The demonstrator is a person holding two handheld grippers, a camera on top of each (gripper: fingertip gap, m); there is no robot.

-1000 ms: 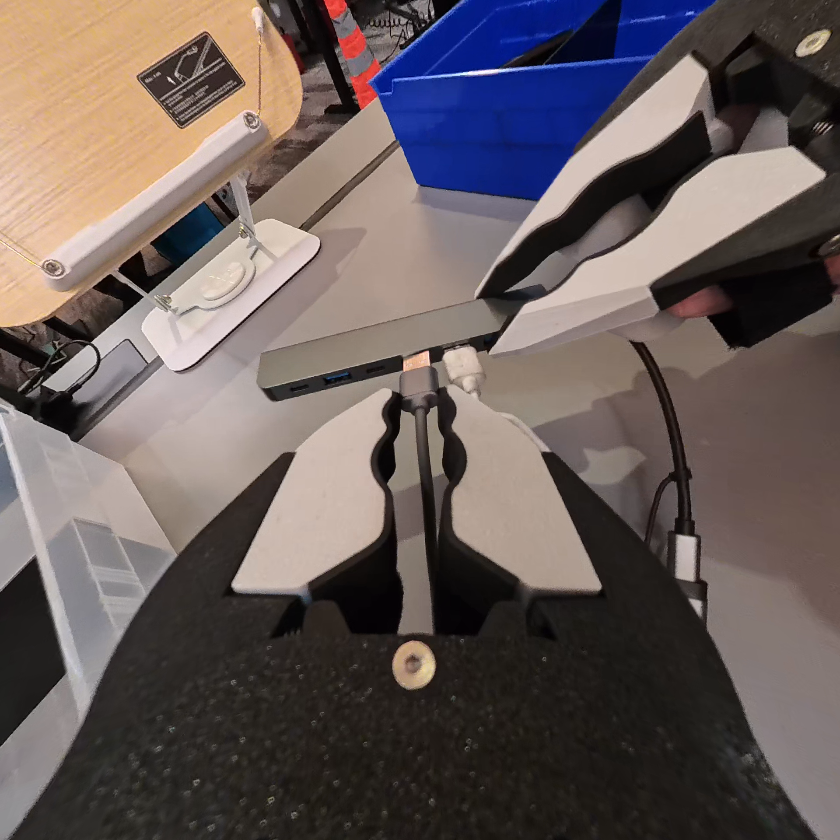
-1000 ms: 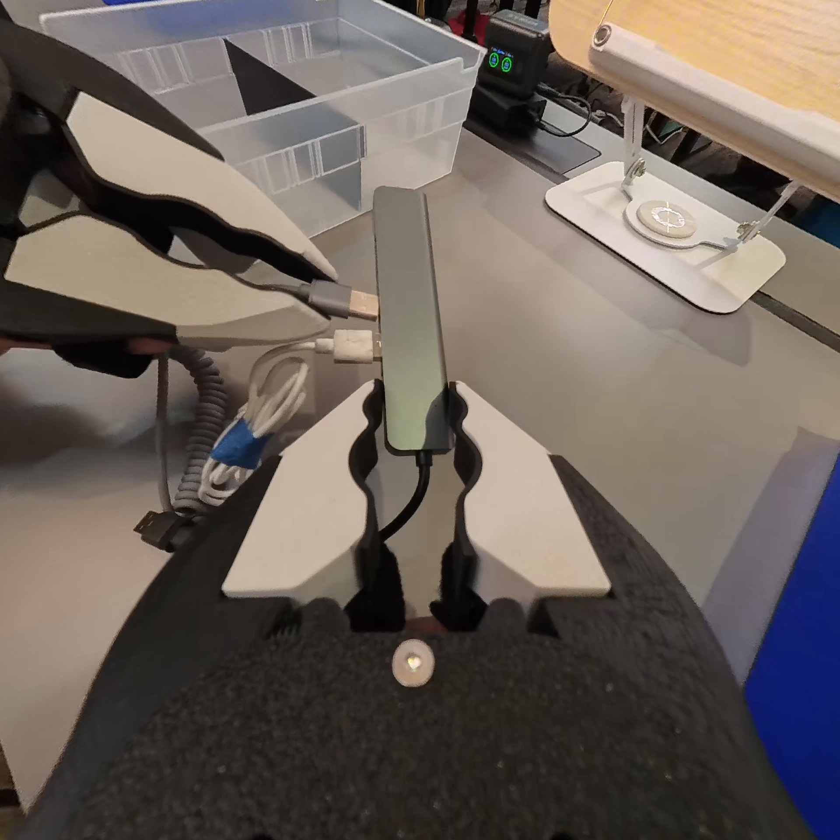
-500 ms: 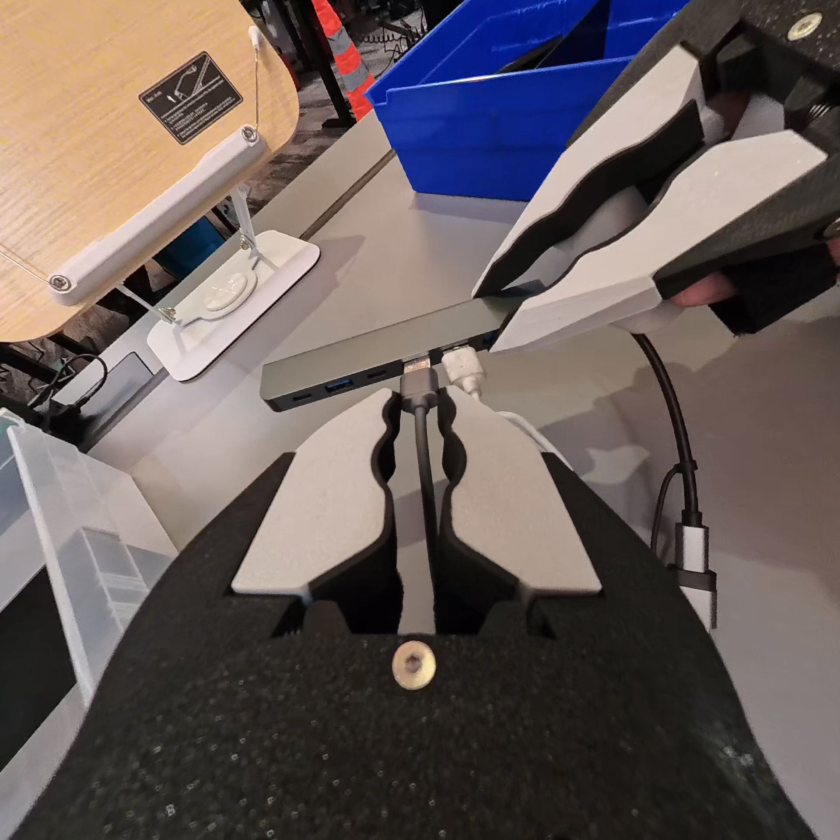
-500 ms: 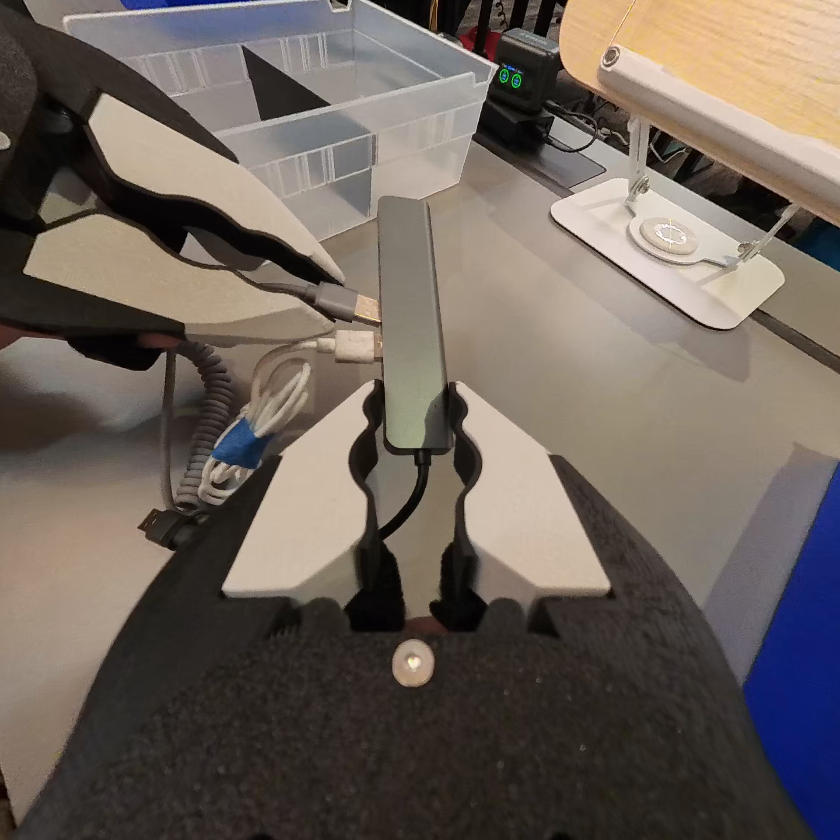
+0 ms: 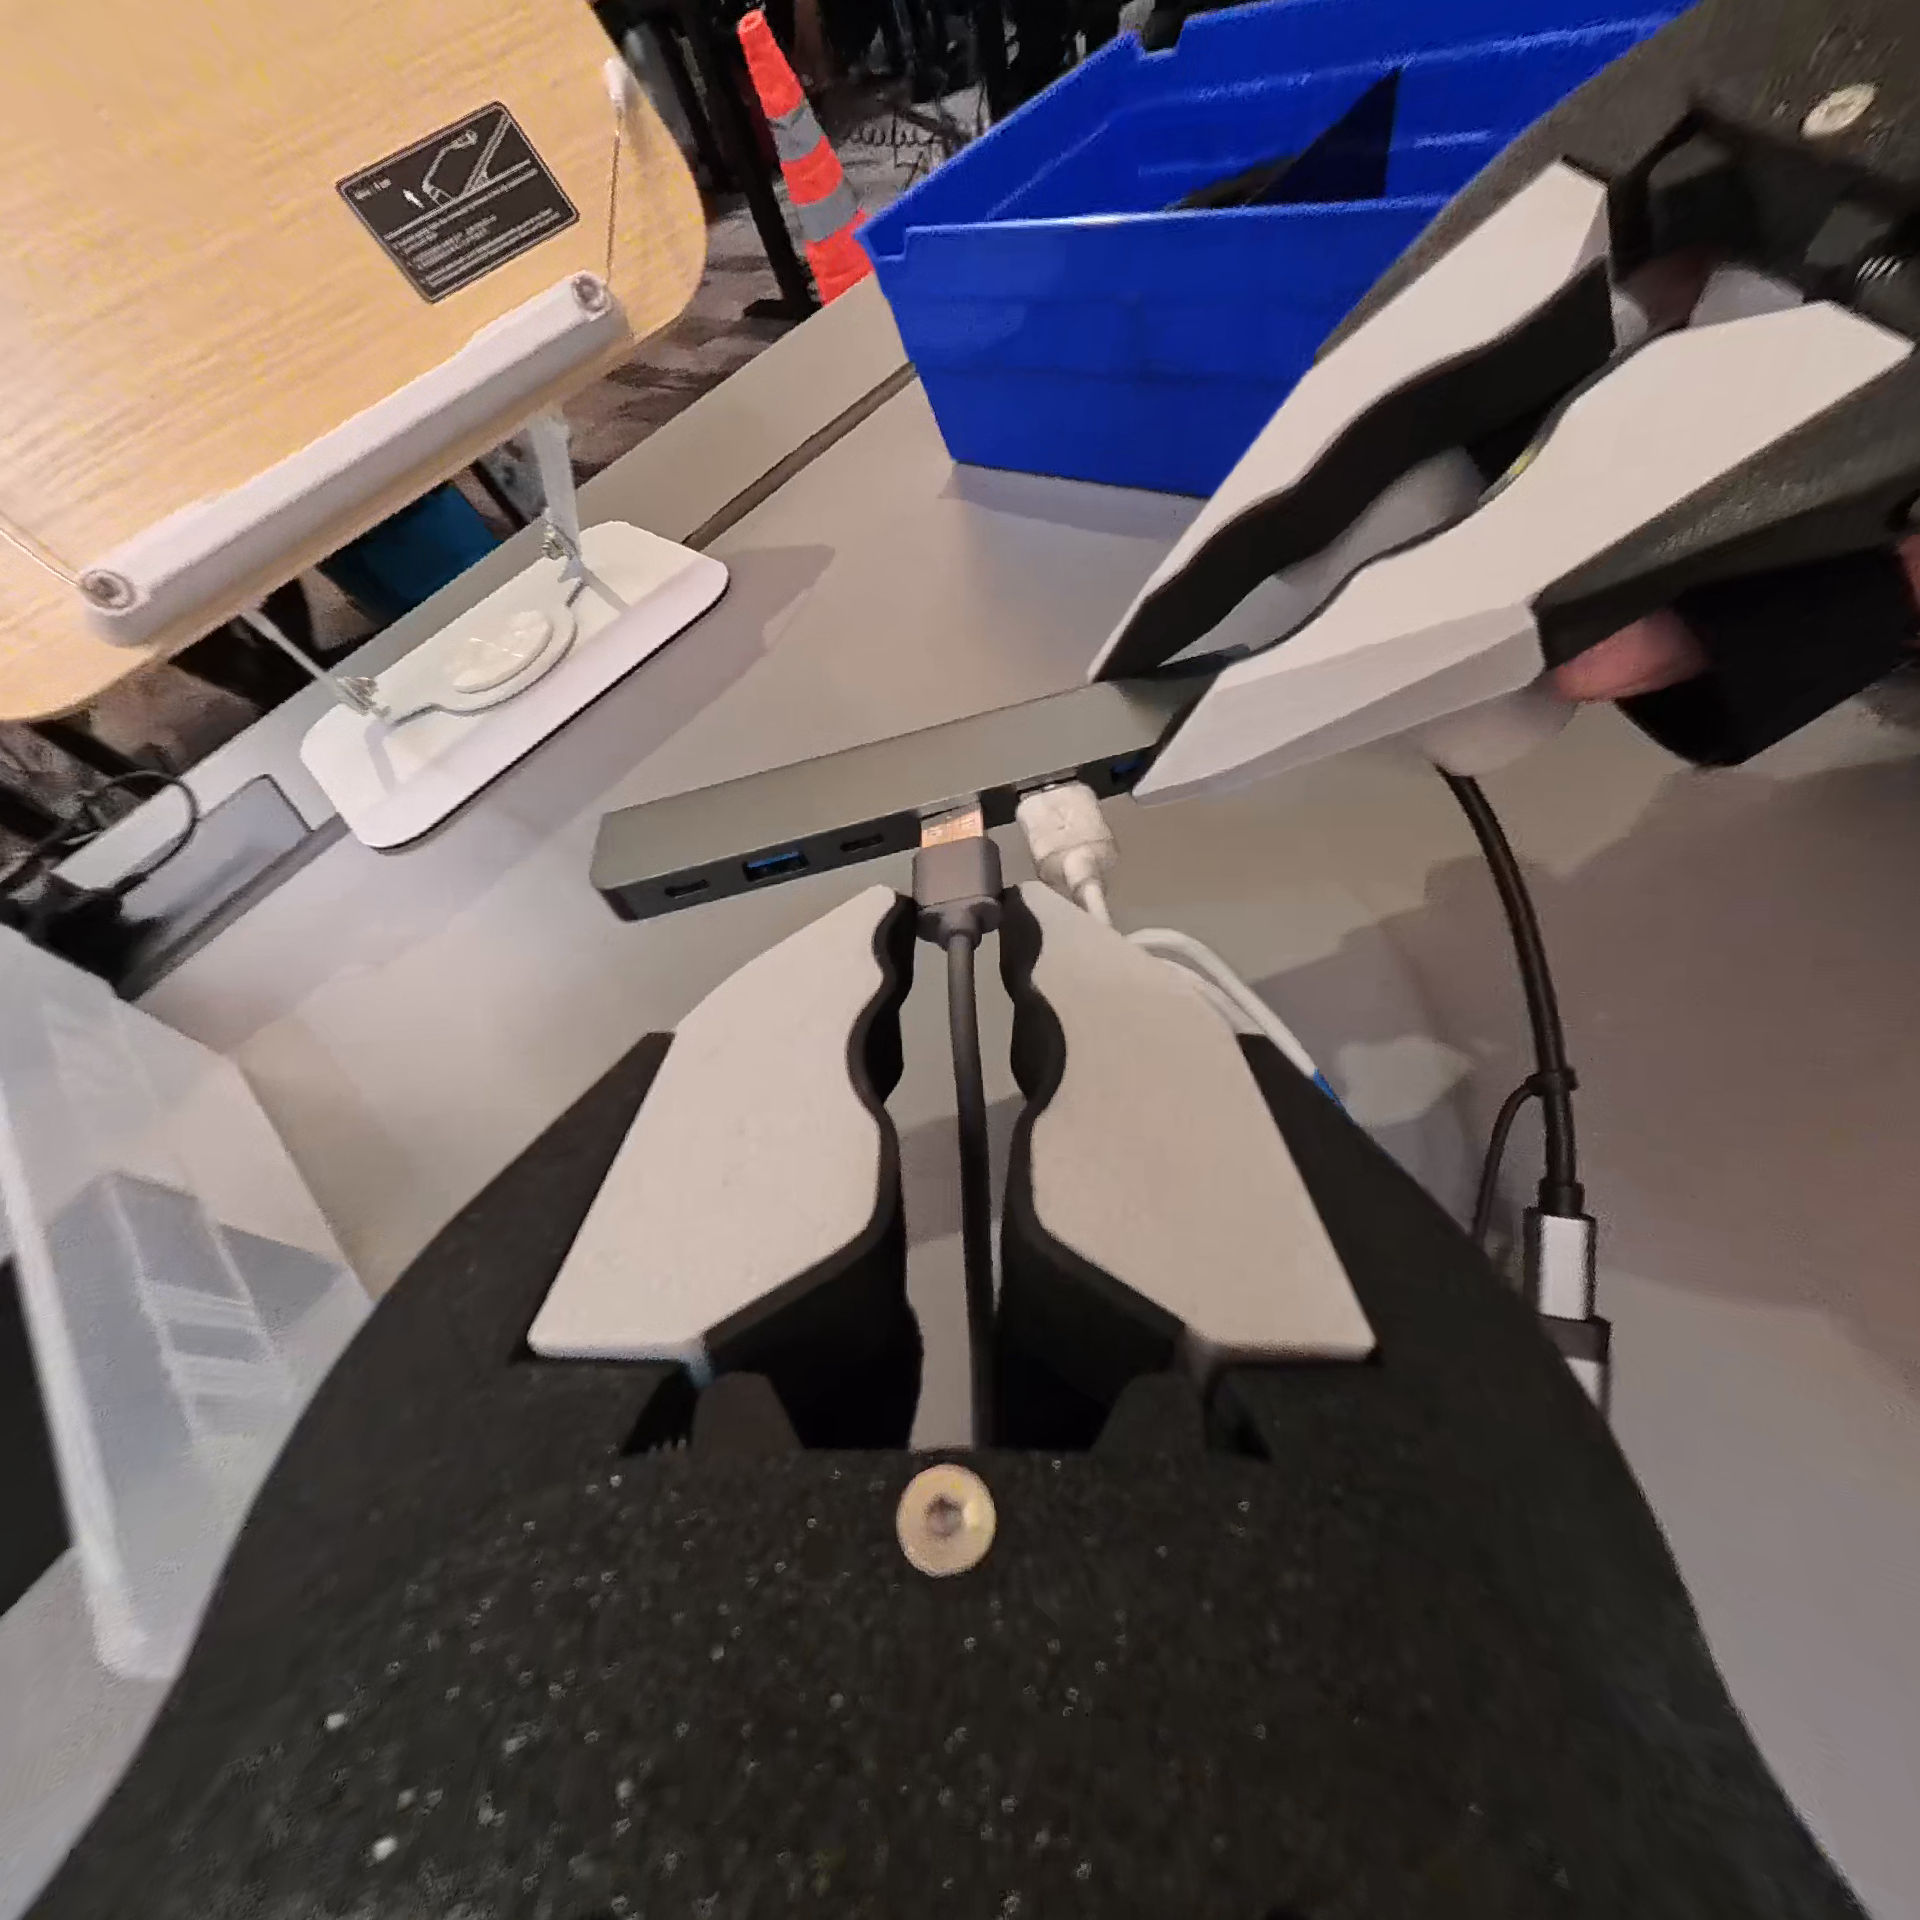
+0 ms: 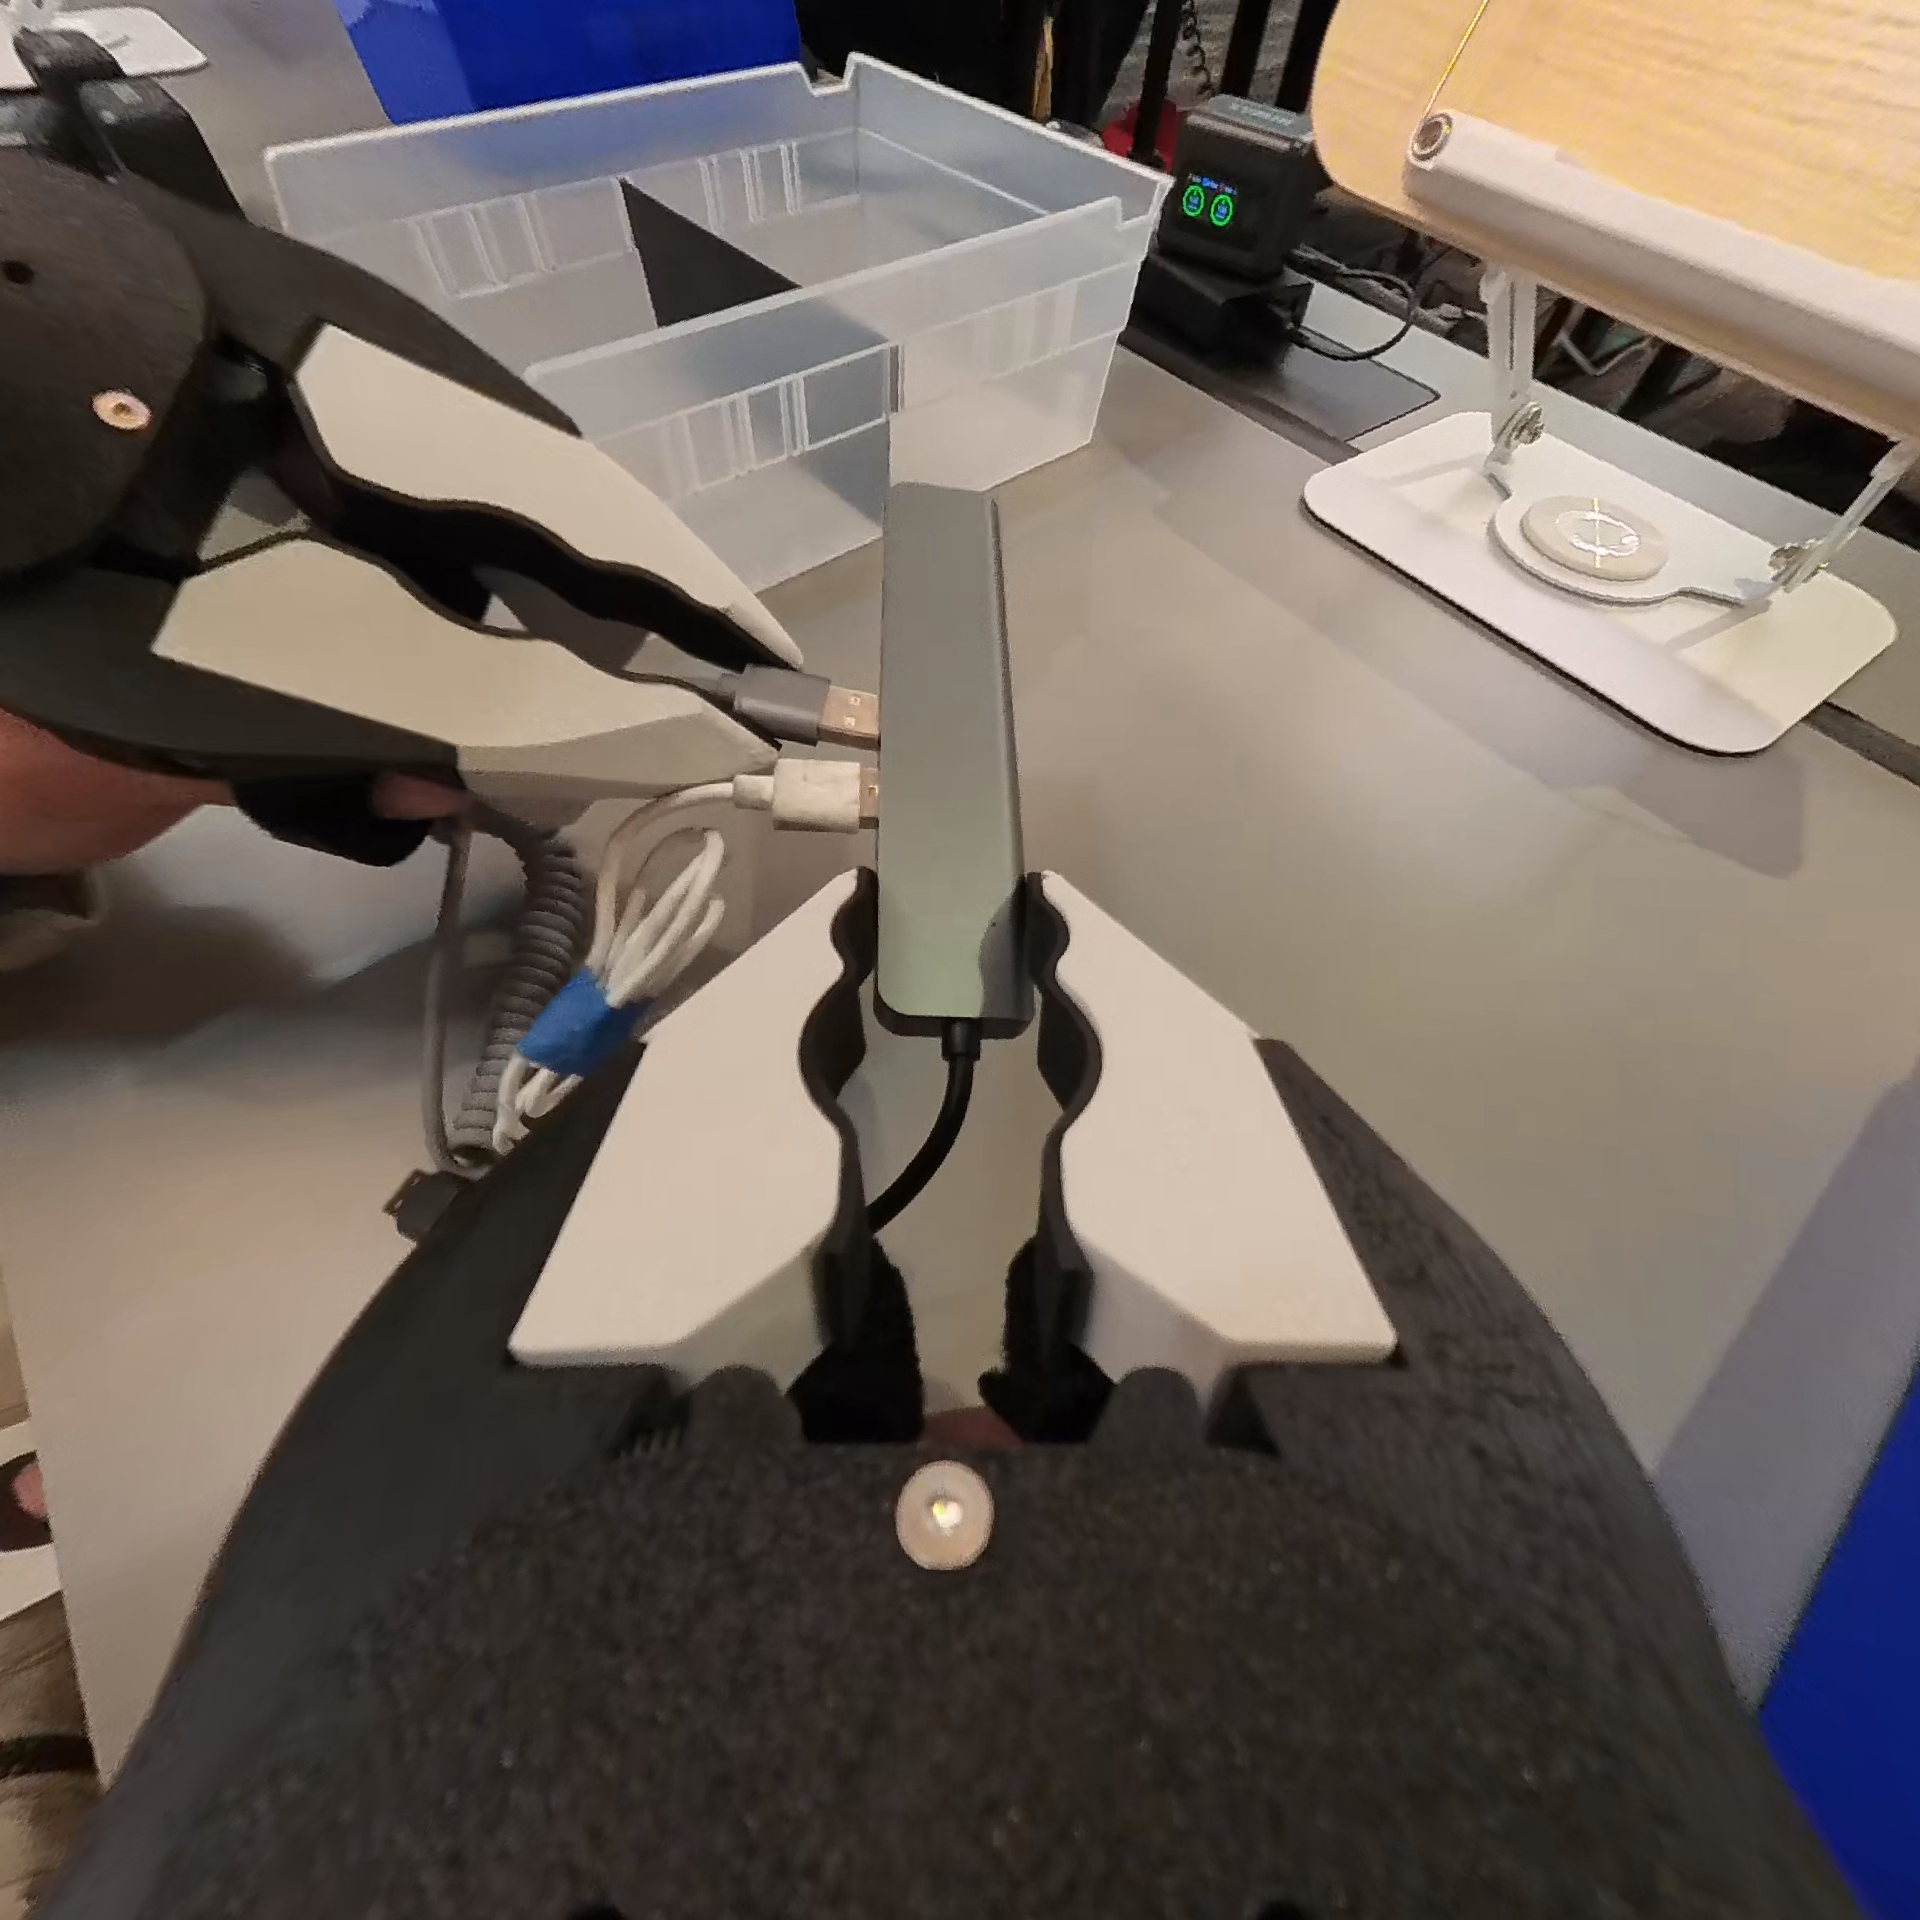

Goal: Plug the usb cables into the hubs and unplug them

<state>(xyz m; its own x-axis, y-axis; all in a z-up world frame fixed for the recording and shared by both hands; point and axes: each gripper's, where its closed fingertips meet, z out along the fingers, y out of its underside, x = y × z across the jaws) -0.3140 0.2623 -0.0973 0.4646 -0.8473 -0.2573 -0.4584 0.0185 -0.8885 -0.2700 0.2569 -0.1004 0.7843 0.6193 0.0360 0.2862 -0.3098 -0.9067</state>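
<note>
The grey counter (image 6: 1351, 935) is smooth and matte. One slim, bar-shaped metal hub (image 6: 940, 727) is held above it by its cabled end in the closed right hand-held gripper (image 6: 945, 904), long axis pointing away from that gripper. Two plugs meet its side: a white plug (image 6: 805, 795), seated, and a grey plug (image 5: 956, 873) pinched in the closed left hand-held gripper (image 5: 956, 914), metal tip partly exposed.

Grey table (image 6: 1351, 935) — clear bin (image 6: 727, 312), blue bin (image 5: 1091, 343), white stand base (image 6: 1600, 592).

Left gripper (image 5: 957, 909) fingers (image 5: 769, 1122) clamped tight, right gripper (image 6: 948, 899) likewise, tips angled toward each other
</note>
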